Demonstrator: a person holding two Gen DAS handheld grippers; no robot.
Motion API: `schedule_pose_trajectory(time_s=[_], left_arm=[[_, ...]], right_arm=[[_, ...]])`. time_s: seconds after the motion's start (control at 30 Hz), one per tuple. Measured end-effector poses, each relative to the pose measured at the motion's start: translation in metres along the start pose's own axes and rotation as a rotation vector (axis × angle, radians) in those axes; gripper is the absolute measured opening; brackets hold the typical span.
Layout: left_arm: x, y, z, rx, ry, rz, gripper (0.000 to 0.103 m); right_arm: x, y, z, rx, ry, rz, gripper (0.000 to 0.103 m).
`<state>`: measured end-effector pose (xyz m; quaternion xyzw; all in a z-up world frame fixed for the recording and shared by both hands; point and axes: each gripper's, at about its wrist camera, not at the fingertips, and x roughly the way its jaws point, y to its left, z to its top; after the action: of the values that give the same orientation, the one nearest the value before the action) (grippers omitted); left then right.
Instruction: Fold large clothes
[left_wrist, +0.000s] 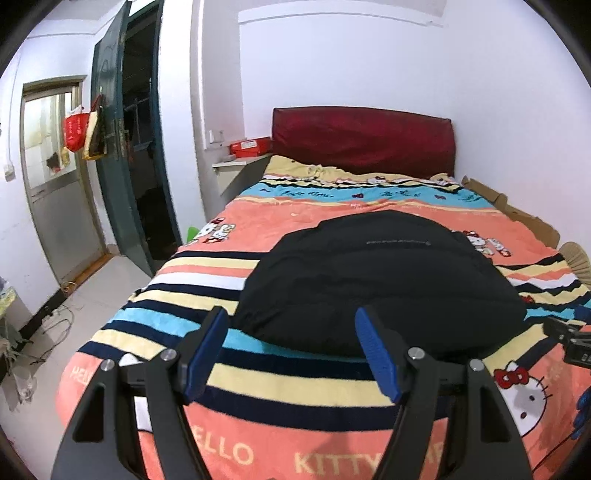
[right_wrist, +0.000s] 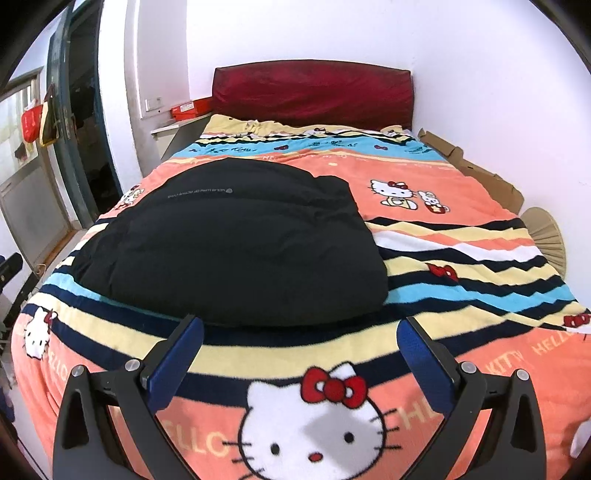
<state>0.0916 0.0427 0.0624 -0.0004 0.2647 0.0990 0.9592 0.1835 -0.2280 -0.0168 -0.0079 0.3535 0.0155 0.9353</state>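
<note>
A black padded jacket (left_wrist: 380, 280) lies folded in a thick bundle on the striped Hello Kitty blanket (left_wrist: 295, 391) of the bed. It also shows in the right wrist view (right_wrist: 236, 243). My left gripper (left_wrist: 291, 325) is open and empty, hovering just short of the jacket's near edge. My right gripper (right_wrist: 301, 332) is open and empty, above the blanket (right_wrist: 461, 240) in front of the jacket's near right part. Part of the right gripper (left_wrist: 570, 339) shows at the right edge of the left wrist view.
A dark red headboard (left_wrist: 362, 140) stands against the white wall. Cardboard (right_wrist: 476, 170) lies along the bed's right side. A small shelf with a red box (left_wrist: 251, 146) is at the bed's left. An open dark door (left_wrist: 122, 147) and tiled floor (left_wrist: 92, 295) are at left.
</note>
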Motion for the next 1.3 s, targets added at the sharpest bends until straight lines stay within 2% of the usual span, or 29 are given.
schedule_pose_trajectory(time_s=[0.13,0.6,1.3], left_arm=[[-0.009,-0.004,-0.006,0.032,-0.004,0.041,0.070],[-0.038,-0.012,-0.016,0.062,-0.013,0.022,0.070],[-0.060,-0.024,-0.029,0.109,-0.002,0.000,0.070]], right_arm=[[-0.007,-0.005,-0.012,-0.003,-0.006,-0.017,0.102],[-0.020,-0.026,-0.041,0.003,-0.001,-0.051,0.102],[-0.044,-0.046,-0.052,0.057,-0.037,-0.043,0.102]])
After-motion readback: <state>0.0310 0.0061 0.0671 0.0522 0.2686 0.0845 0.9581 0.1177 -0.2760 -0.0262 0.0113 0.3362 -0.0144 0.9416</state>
